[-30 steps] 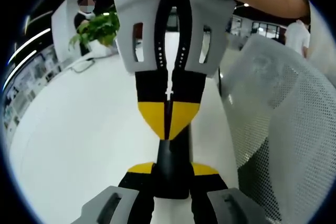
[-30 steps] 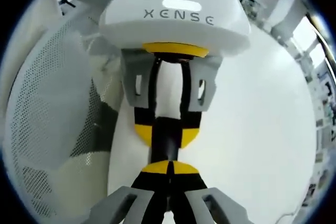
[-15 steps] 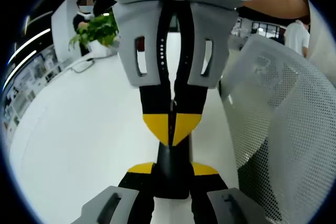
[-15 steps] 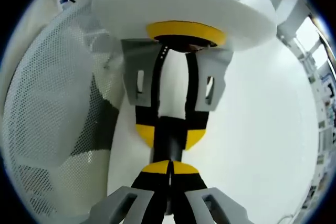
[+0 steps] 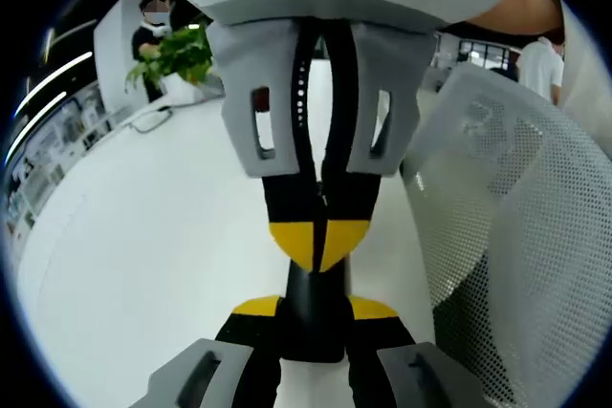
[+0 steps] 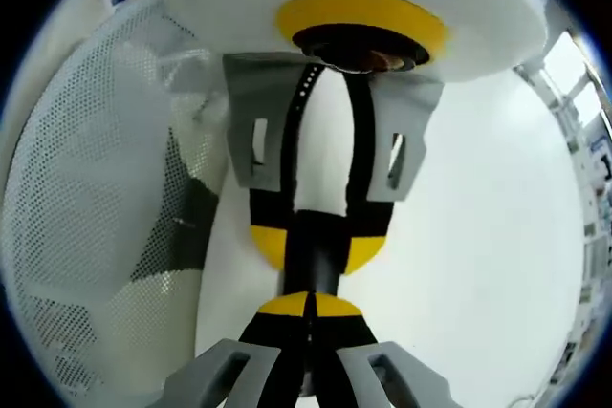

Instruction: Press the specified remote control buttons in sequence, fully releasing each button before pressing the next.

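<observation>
A slim black remote control point(image 5: 314, 327) stands between the yellow-tipped jaws of my left gripper point(image 5: 314, 308), which is shut on its sides. My right gripper point(image 5: 318, 244) comes down from the top of the left gripper view, shut, its yellow tip resting on the remote's face just above the left jaws. In the right gripper view my right gripper point(image 6: 308, 305) is shut at the bottom, its tip against the remote point(image 6: 316, 260). There the left gripper point(image 6: 316, 241) hangs from above with the remote clamped in it. The buttons are hidden.
A white table point(image 5: 143, 236) lies under both grippers. A white mesh chair back point(image 5: 516, 236) stands close on one side, seen also as the mesh chair point(image 6: 86, 207). A green plant point(image 5: 177, 53) and a person point(image 5: 153, 16) are at the table's far end.
The two grippers have closed in on each other: the right gripper's tip has slid down the remote toward the left jaws, and each gripper looms larger in the other's view.
</observation>
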The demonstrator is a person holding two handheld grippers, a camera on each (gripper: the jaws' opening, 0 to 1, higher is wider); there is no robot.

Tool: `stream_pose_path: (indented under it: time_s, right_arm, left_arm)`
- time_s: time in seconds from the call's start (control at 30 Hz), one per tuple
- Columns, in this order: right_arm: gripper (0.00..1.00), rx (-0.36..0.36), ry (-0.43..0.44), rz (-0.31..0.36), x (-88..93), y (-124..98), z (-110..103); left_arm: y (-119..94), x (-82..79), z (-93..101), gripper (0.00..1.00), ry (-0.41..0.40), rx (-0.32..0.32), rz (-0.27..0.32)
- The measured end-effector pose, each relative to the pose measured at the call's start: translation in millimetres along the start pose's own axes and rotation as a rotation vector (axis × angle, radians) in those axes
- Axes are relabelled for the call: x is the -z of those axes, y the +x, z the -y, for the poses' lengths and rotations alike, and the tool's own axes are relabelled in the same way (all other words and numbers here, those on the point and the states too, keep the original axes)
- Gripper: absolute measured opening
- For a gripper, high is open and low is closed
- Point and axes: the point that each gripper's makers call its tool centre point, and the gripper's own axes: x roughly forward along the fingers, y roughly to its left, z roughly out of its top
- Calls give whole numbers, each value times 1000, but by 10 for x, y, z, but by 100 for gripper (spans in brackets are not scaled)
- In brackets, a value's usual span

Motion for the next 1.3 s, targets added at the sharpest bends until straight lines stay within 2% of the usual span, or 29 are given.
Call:
stream_pose_path:
  time_s: [0.93,1.3]
  right_arm:
    - [0,-2,3,1,19,3,6]
    - [0,7,22,34,-3,-27,22]
  left_arm:
    - [12,6,-19,24,3,6,2]
    - [6,2,-17,24,5,6,-1]
